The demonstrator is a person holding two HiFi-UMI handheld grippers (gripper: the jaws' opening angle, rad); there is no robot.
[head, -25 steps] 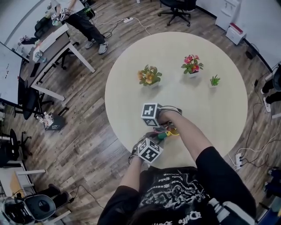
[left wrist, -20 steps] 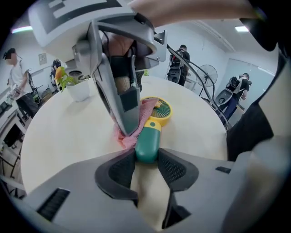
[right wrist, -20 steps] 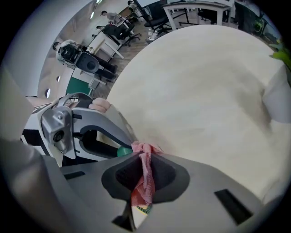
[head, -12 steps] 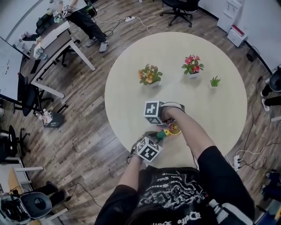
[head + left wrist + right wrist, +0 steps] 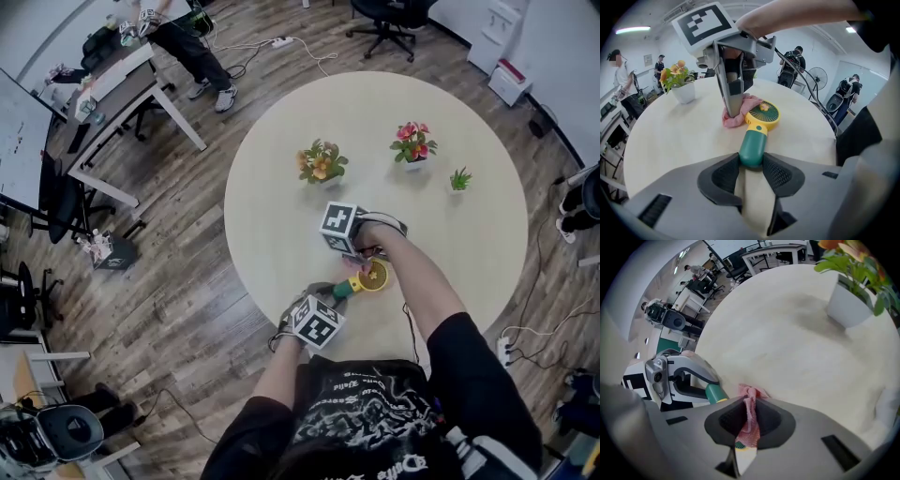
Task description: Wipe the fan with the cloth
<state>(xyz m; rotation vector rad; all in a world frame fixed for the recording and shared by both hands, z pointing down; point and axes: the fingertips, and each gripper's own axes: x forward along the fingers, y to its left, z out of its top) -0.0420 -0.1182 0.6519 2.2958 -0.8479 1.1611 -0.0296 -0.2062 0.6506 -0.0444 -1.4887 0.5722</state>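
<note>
A small hand fan lies on the round table (image 5: pixel 272 225), with a yellow head (image 5: pixel 373 277) and a green handle (image 5: pixel 343 290). My left gripper (image 5: pixel 330 298) is shut on the handle (image 5: pixel 753 146), its pads pressing both sides. My right gripper (image 5: pixel 361 260) is shut on a pink cloth (image 5: pixel 750 420). It stands tip-down at the far left rim of the fan head (image 5: pixel 763 114), and the cloth (image 5: pixel 736 117) bunches on the table against that rim. From the right gripper view the left gripper (image 5: pixel 679 378) and a bit of green handle (image 5: pixel 714 393) show at the left.
Three potted plants stand further back on the table: orange flowers (image 5: pixel 322 161), pink flowers (image 5: pixel 413 141), a tiny green one (image 5: pixel 459 178). The table's near edge runs just by my left hand. Desks, chairs, cables and several people surround the table.
My right gripper has slid with the cloth away across the fan head toward the far side, uncovering the yellow head. The left gripper and the handle have stayed put.
</note>
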